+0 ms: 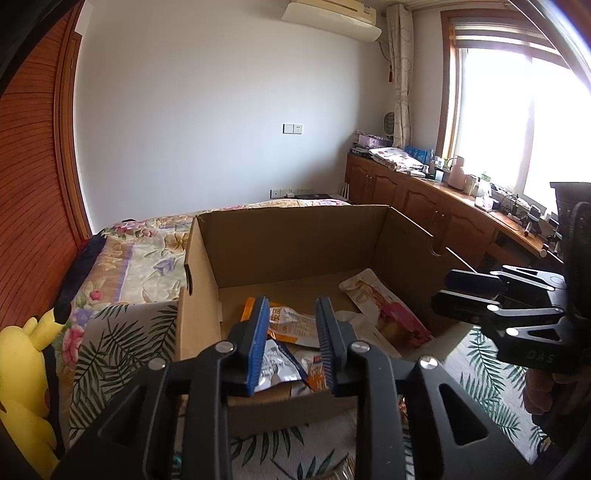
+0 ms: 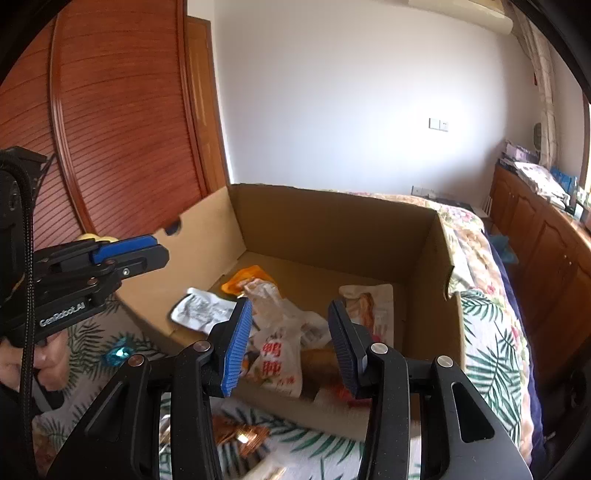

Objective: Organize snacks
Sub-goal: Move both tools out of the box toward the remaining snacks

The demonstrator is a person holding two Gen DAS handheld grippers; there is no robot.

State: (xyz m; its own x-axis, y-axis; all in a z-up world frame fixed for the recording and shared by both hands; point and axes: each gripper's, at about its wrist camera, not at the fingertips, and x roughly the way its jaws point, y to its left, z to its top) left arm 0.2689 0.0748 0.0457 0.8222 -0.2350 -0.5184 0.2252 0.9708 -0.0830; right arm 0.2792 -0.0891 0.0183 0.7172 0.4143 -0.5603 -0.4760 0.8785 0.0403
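Snack packets (image 2: 275,354), inside open cardboard box (image 2: 332,221)

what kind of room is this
Most likely a home bedroom: a bed with a floral bedspread, a louvred wooden wardrobe door, and a wall air conditioner near the curtained window.

Printed "GenRobot.AI" in white on the left gripper (image 2: 125,258) body; "DAS" embossed on the right gripper (image 1: 461,295) body; red characters "鸭肫" on a clear snack packet (image 2: 277,358).

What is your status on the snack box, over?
Left gripper and right gripper open, empty. Snack packets lying in the cardboard box. Nothing in the way.
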